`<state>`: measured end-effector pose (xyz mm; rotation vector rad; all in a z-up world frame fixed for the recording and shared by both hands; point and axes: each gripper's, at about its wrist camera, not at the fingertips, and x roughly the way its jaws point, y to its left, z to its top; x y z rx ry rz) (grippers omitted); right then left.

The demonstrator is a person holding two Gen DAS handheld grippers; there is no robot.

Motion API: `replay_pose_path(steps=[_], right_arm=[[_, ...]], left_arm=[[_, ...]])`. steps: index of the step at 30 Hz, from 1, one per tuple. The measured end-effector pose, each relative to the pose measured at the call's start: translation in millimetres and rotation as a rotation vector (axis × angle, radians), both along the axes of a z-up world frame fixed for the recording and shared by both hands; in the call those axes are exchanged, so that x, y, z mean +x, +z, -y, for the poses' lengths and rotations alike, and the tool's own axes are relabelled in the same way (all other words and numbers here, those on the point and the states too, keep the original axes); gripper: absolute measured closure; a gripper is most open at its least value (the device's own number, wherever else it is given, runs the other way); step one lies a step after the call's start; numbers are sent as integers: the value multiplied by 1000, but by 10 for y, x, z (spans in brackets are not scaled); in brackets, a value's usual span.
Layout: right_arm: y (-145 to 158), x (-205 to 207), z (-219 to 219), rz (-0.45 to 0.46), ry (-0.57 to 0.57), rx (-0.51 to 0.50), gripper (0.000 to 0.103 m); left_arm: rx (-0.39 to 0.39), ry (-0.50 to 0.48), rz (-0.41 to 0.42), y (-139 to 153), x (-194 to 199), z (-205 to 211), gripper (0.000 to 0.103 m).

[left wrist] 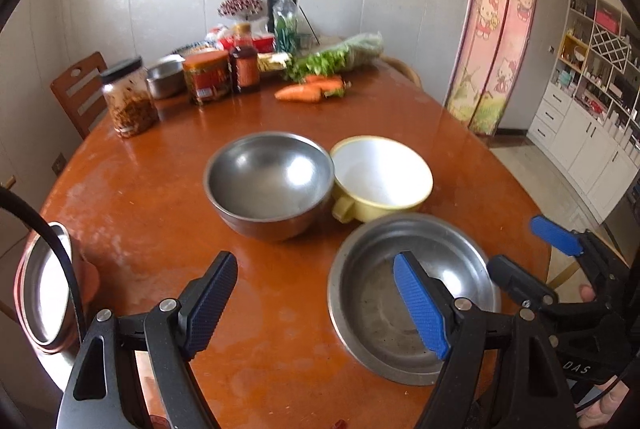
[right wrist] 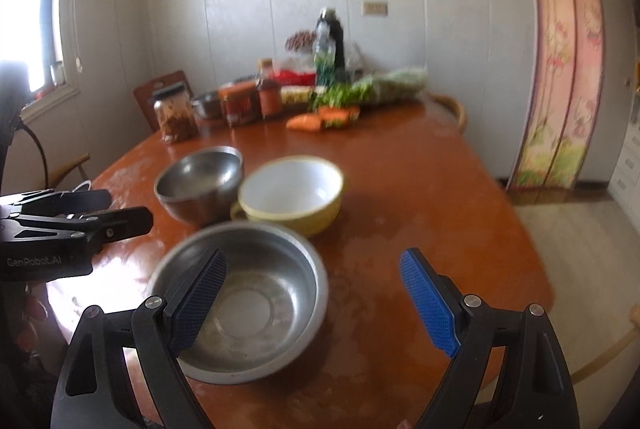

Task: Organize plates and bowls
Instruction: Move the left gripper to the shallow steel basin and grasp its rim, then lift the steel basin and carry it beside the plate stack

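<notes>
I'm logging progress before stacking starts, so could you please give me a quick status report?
Left gripper open, empty. Right gripper open, empty, above shallow steel dish. Steel bowl and yellow bowl touching, unstacked. Nothing in the way.

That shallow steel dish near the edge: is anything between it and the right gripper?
Nothing visible. The right gripper hangs open just above the steel dish, with only bare table around it.
</notes>
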<state>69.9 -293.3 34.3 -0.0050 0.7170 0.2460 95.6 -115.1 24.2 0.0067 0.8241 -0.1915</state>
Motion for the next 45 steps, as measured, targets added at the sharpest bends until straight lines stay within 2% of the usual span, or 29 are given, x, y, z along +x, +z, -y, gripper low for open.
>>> replay_pose_path(steps=[8,14,15,20,22,26,30,32,34,45], right_arm=[[-333,118,82,-78,-21,-1,13],[-444,155,55,-76,-26,-40,15],[-453,157,53,-74,-19,-31,17],[-480,171,-4,-80,17,-23,44],[-498,169,-46,-91,38,-20,48],[-506,152,-129,-94,57,-26,48],[-489,128,-246,-97,77,-31,48],[-477,125,-284,-101,89,-20,49],[-466,123,-331,-109,91,-14,49],[-292,46,-699,-82,140,-16,49]], left_arm=[[13,-26,-89,-303,165,111,23],[6,-13,-130,-462,242,85,23],[11,-12,-135,-487,247,83,23],[39,-6,-152,-584,251,95,23],[37,-24,-151,-609,229,106,25],[32,-46,-159,-631,209,126,37],[0,-76,-171,-645,181,132,41],[-10,-84,-165,-633,155,127,51],[-19,-86,-164,-623,139,103,55],[-30,-21,-115,-441,-26,-295,56]])
